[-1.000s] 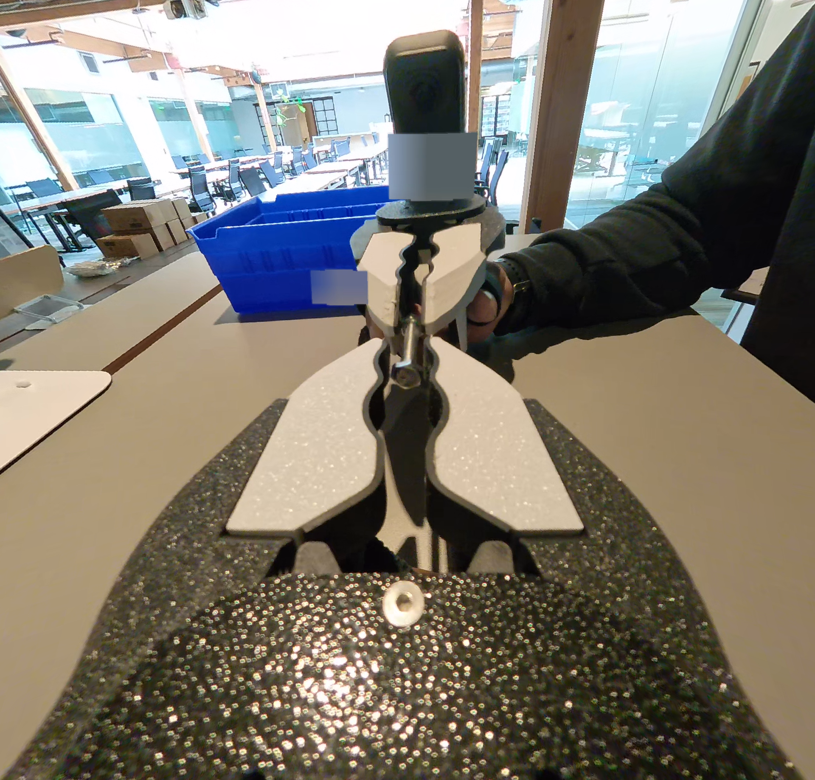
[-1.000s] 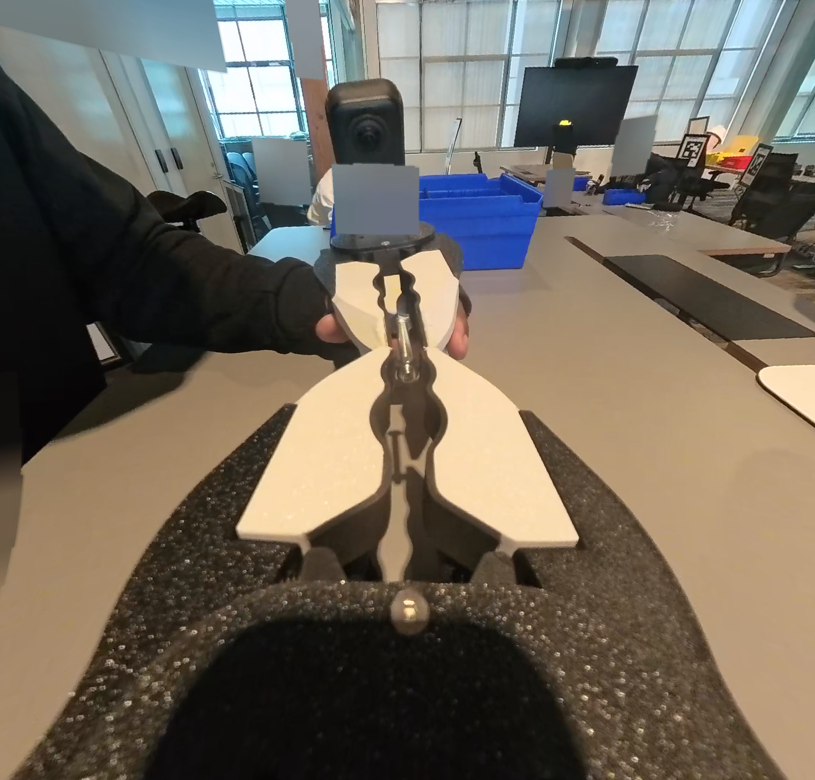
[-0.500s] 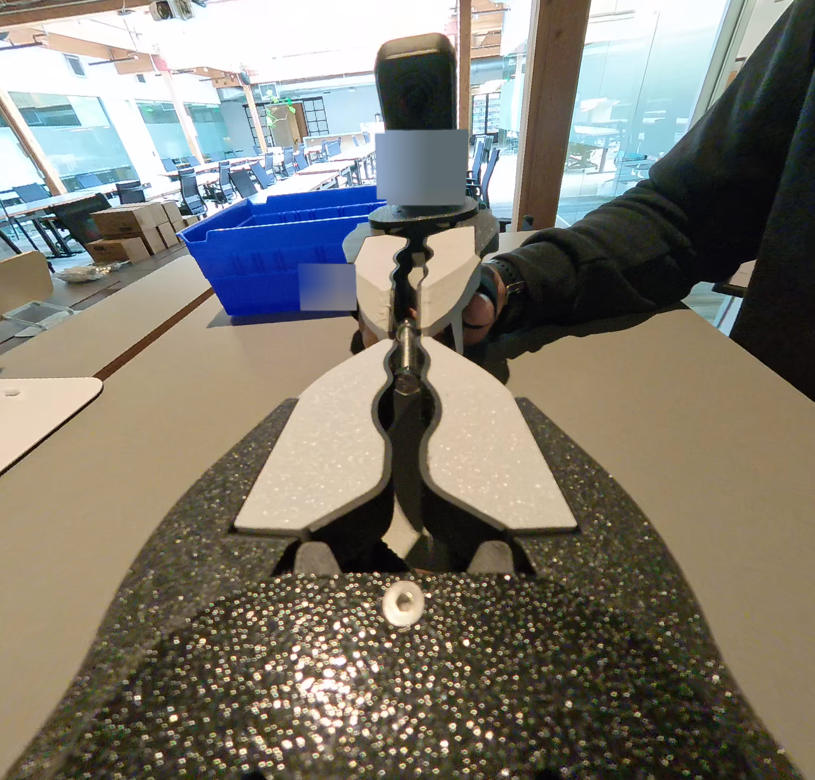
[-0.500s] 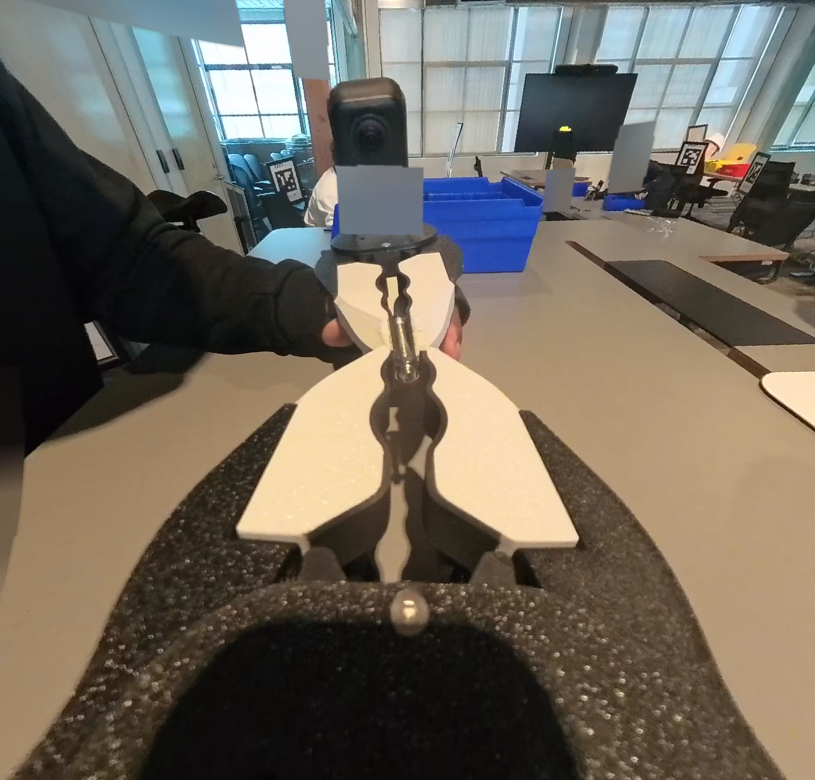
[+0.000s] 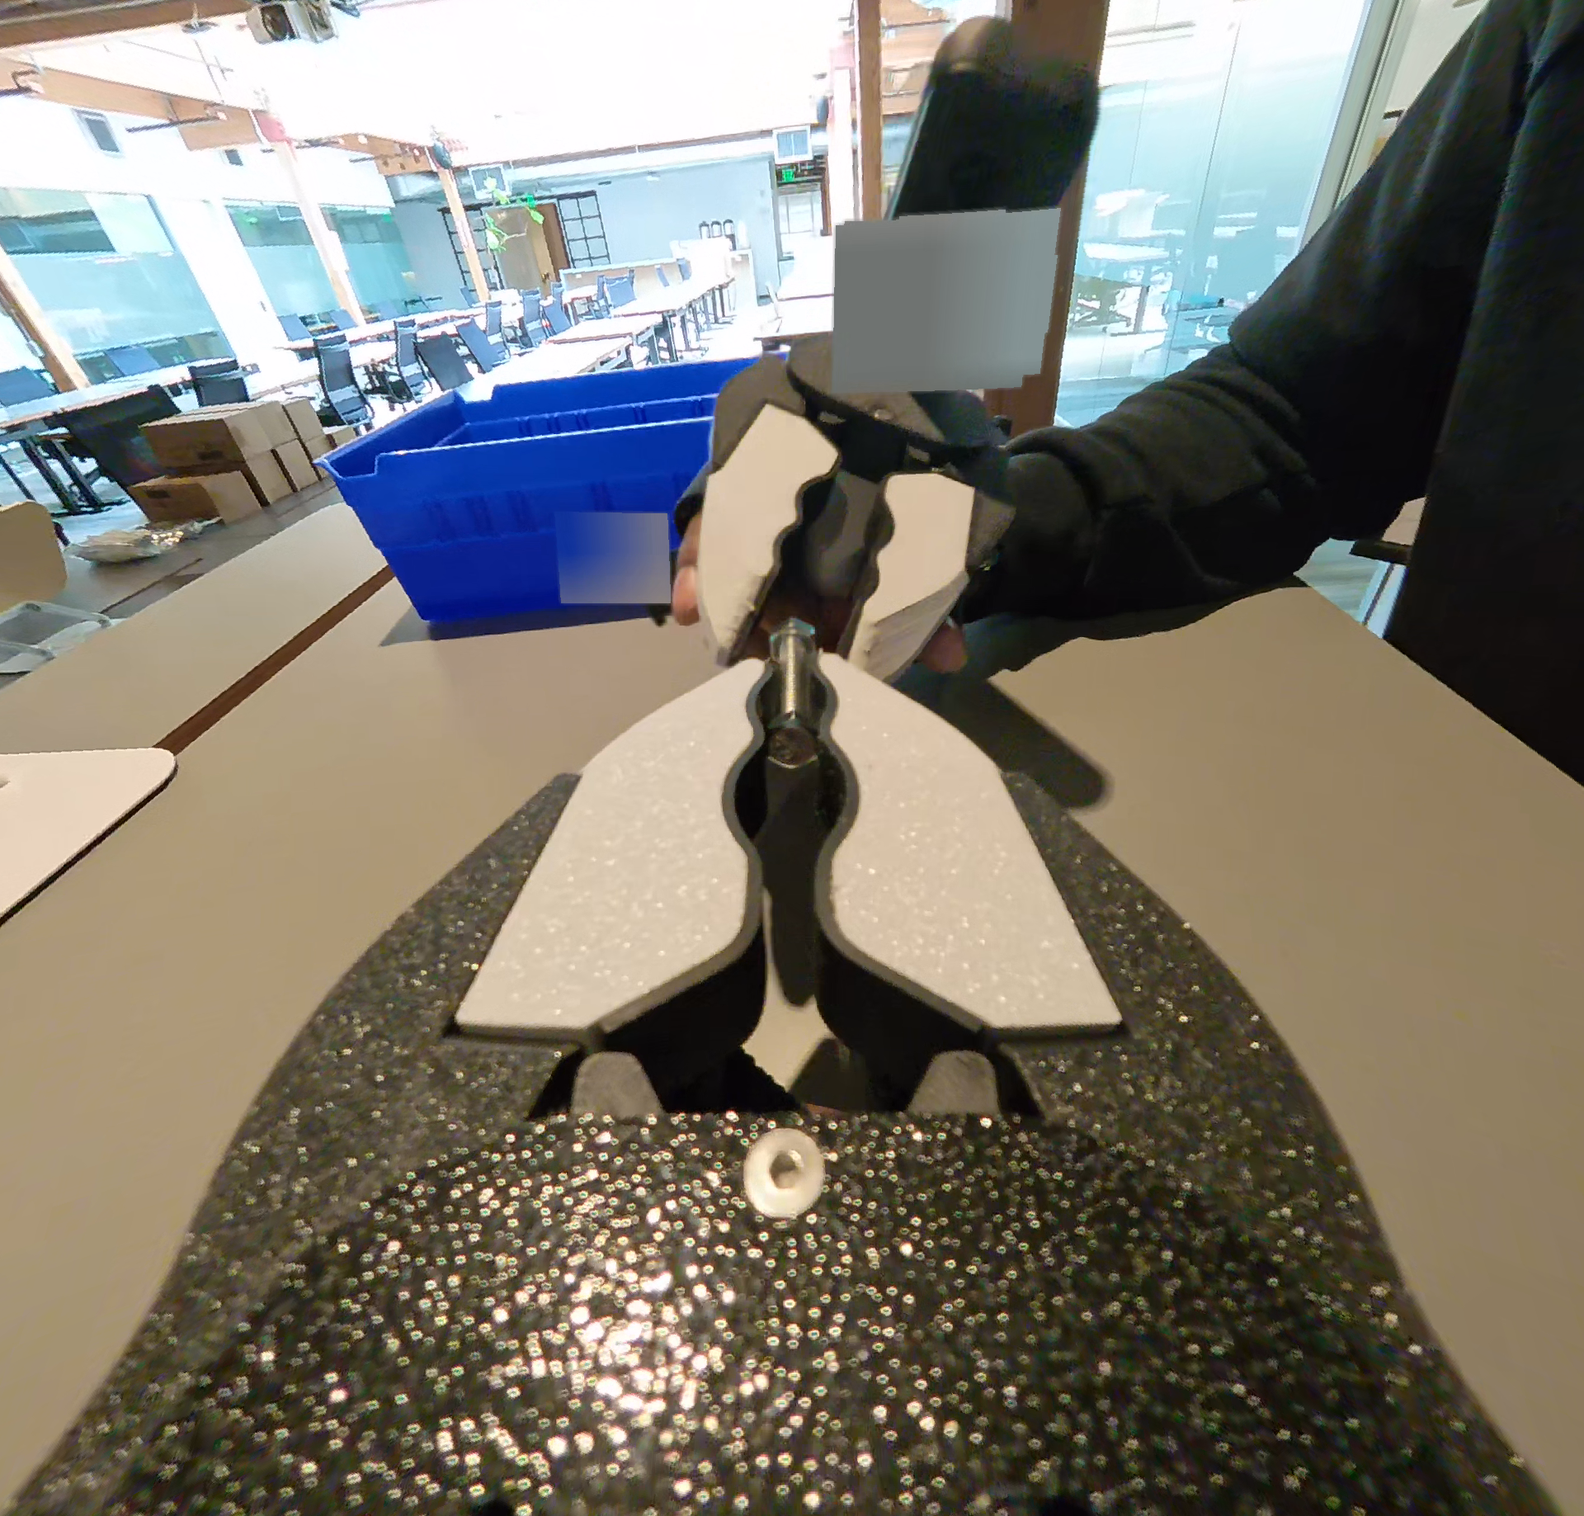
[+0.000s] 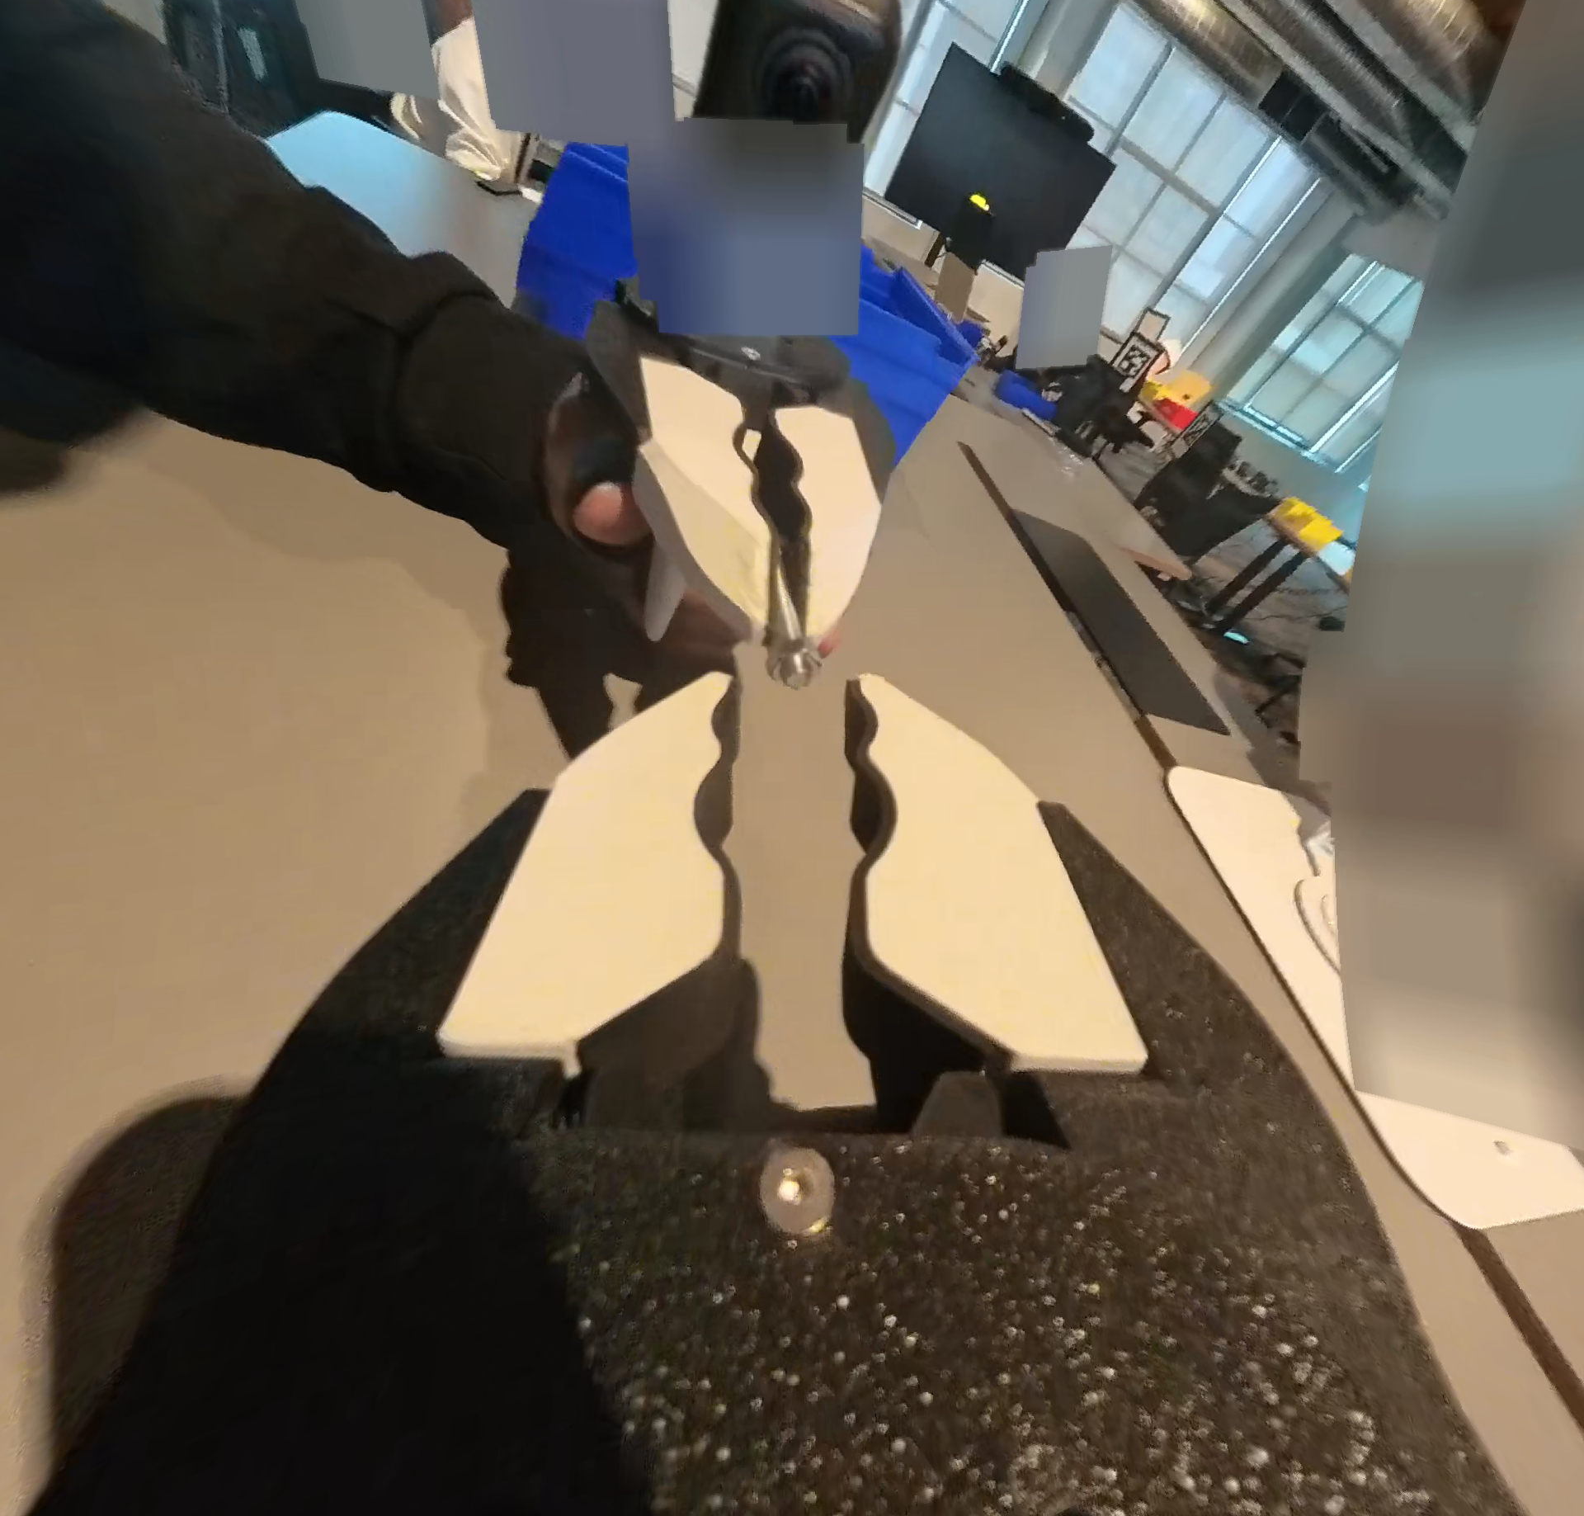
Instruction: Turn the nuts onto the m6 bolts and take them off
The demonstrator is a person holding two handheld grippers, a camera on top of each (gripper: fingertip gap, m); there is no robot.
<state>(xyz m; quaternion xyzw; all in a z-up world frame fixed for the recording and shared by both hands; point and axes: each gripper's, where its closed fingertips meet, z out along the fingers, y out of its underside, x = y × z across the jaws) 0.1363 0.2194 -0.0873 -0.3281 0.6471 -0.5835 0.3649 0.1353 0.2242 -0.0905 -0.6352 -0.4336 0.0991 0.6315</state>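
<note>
My left gripper [image 5: 793, 686] is shut on a silver M6 bolt [image 5: 790, 703], head toward the camera, shaft pointing away. A nut [image 5: 793, 636] sits near the bolt's far end. My right gripper [image 6: 793, 686] is open and empty, its fingertips on either side of the nut [image 6: 795, 666], just short of it. In the left wrist view the right gripper [image 5: 797, 643] faces me, tilted, with its jaws apart around the bolt's tip. In the right wrist view the left gripper [image 6: 793, 630] faces me, holding the bolt [image 6: 784, 600] above the grey table [image 6: 257, 703].
Stacked blue bins [image 5: 514, 489] stand on the table behind the grippers, also in the right wrist view [image 6: 900, 343]. A white board [image 5: 69, 806] lies at the table's left edge. A person's black sleeve [image 5: 1200, 489] reaches in from the right. My two grippers' fingertips are within a few centimetres of each other.
My right gripper has opened, let go of the nut and rolled to a tilt. The nut stays on the bolt. My left gripper still holds the bolt.
</note>
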